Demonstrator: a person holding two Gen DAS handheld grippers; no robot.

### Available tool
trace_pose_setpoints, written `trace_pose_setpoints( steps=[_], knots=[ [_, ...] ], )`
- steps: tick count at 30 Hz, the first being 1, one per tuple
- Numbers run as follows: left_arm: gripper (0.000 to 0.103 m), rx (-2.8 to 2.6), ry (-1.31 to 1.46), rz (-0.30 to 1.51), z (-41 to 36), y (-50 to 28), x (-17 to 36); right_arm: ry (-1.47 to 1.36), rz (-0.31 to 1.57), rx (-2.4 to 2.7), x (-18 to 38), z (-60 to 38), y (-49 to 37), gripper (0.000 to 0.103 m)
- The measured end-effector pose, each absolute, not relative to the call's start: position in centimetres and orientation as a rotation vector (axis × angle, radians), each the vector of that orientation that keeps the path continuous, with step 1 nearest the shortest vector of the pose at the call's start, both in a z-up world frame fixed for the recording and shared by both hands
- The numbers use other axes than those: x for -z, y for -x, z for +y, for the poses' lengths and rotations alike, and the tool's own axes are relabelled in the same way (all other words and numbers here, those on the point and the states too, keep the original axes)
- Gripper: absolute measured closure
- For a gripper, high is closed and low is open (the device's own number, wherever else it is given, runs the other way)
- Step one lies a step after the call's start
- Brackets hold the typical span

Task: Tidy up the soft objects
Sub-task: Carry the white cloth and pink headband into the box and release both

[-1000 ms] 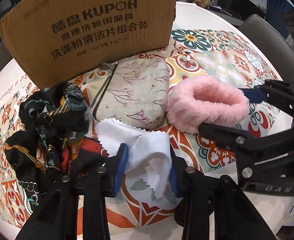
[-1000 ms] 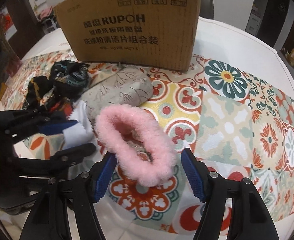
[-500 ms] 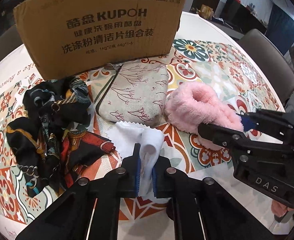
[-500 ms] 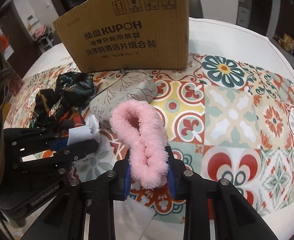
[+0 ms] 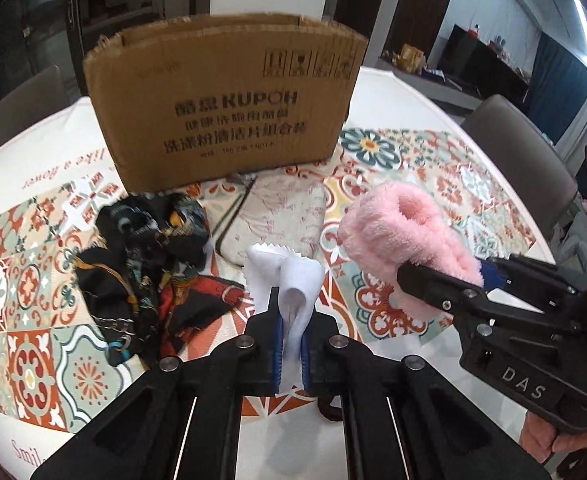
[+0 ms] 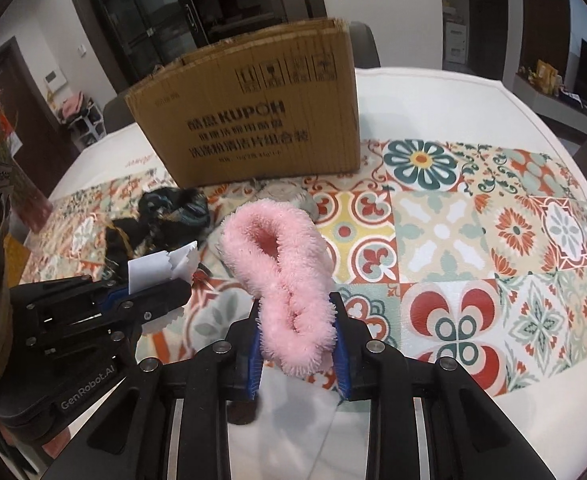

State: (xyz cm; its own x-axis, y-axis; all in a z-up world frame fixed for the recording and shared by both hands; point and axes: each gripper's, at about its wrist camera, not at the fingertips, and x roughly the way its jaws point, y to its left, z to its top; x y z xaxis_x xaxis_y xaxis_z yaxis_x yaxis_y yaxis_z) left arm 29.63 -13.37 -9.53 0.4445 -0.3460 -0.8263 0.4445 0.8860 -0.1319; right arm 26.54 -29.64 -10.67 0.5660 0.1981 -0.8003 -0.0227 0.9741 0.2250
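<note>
My left gripper [image 5: 291,340] is shut on a white cloth [image 5: 293,276] with zigzag edges, held up off the table. My right gripper [image 6: 297,336] is shut on a fluffy pink ring [image 6: 281,264], squeezed flat and lifted. In the left wrist view the pink ring [image 5: 401,240] hangs from the right gripper [image 5: 449,280] at the right. The right wrist view shows the white cloth [image 6: 161,266] in the left gripper [image 6: 149,292] at the left. A beige floral pouch [image 5: 277,216] and a dark patterned scarf [image 5: 145,256] lie on the table before an open cardboard box [image 5: 229,104].
The round table carries a tile-patterned cloth [image 6: 473,240] with a white border. The cardboard box [image 6: 253,120] stands upright at the back. Grey chairs [image 5: 517,152] ring the table. A person's hand [image 5: 549,444] shows under the right gripper.
Both grippers closed, the left on the white cloth and the right on the pink ring. Both then rose and lifted their items off the table.
</note>
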Motion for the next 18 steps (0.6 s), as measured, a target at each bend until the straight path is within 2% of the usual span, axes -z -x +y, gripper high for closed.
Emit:
trace_pose_setpoints(
  steps=[18],
  knots=[
    [0.094, 0.433, -0.078, 0.799, -10.9, -28.8, 2.0, -0.235, 0.778, -0.125, 3.8, -28.1, -26.0, 0.073]
  ],
)
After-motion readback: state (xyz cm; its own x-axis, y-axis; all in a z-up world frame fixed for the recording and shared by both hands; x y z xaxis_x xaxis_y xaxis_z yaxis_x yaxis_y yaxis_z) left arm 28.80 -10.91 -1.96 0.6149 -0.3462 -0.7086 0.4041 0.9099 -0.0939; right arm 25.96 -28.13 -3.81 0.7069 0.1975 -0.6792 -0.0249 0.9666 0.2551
